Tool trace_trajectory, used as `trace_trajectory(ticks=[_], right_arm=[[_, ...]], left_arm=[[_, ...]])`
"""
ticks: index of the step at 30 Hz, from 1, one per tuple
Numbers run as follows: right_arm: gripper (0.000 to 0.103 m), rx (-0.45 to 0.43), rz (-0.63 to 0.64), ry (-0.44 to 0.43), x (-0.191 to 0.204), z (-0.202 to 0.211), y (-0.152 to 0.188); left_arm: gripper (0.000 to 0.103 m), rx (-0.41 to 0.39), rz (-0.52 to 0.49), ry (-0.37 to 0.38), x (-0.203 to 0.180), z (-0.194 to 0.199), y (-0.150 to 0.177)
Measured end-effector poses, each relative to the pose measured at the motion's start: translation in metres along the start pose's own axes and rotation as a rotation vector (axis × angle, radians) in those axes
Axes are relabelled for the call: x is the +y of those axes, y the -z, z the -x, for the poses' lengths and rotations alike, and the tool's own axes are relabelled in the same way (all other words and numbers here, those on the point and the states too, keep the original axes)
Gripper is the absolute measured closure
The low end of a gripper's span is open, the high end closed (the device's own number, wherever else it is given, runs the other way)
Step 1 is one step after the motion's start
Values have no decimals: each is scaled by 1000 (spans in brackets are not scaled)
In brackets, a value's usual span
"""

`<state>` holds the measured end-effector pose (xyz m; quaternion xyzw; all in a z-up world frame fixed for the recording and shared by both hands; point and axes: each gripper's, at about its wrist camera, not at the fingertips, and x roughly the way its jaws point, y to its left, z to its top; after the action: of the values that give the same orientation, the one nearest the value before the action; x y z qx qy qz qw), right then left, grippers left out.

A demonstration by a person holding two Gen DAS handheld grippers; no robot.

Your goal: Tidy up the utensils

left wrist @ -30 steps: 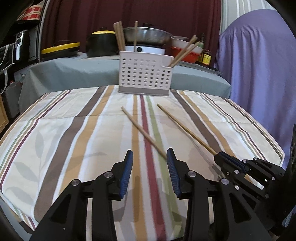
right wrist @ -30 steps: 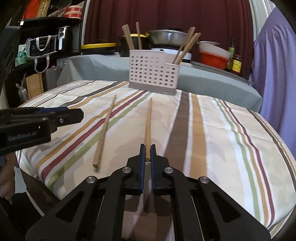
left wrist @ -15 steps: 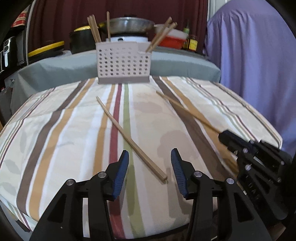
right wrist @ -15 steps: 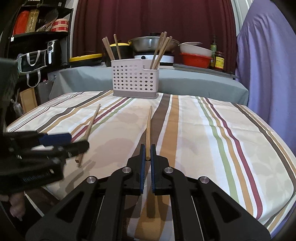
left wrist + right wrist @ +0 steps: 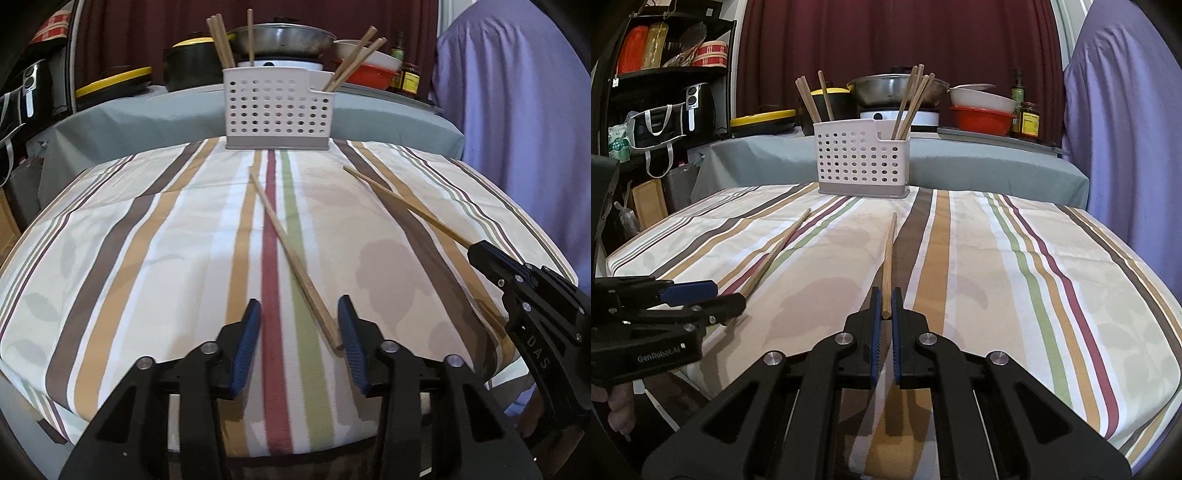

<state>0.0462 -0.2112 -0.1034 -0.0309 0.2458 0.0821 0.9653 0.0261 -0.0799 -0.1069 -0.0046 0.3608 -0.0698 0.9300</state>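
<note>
A white perforated utensil holder with several chopsticks in it stands at the far edge of the striped table; it also shows in the right wrist view. One chopstick lies on the cloth, its near end between the open jaws of my left gripper, close to the right pad. My right gripper is shut on the near end of a second chopstick, held just above the cloth; this chopstick shows in the left view.
Behind the table, a grey-covered counter holds pots, a pan, bowls and bottles. A purple cloth hangs at the right. A black shelf with bags stands at the left. The table's near edge lies just under both grippers.
My left gripper has drawn back and shifted so the lying chopstick's near end now sits between its open jaws. My right gripper has stayed shut on its chopstick and lifted it slightly.
</note>
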Motion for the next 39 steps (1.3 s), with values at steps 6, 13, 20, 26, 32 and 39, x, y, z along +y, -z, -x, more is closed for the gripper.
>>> trace_trajectory(ticks=[6,13,20,26,32,39], right_arm=[[97,-11,11,11,6,4,-1],[97,-16,9,11,5,6,-3],[97,-16,3,9,4,6,-2],[97,-16,7,11,5,6,-2],[97,-18,10,14,6,6,-3],[97,-29,12,20,7,10,-5]], left_arm=[[73,3,-6,-4,8,0,2],[85,0,-23,-19,11,0,1],[96,1,-32,-19,13,-1,0],[96,-10,-52,-6,10,1,1],[96,-25,-56,4,10,4,0],[96,-59,-74,9,7,9,-3]])
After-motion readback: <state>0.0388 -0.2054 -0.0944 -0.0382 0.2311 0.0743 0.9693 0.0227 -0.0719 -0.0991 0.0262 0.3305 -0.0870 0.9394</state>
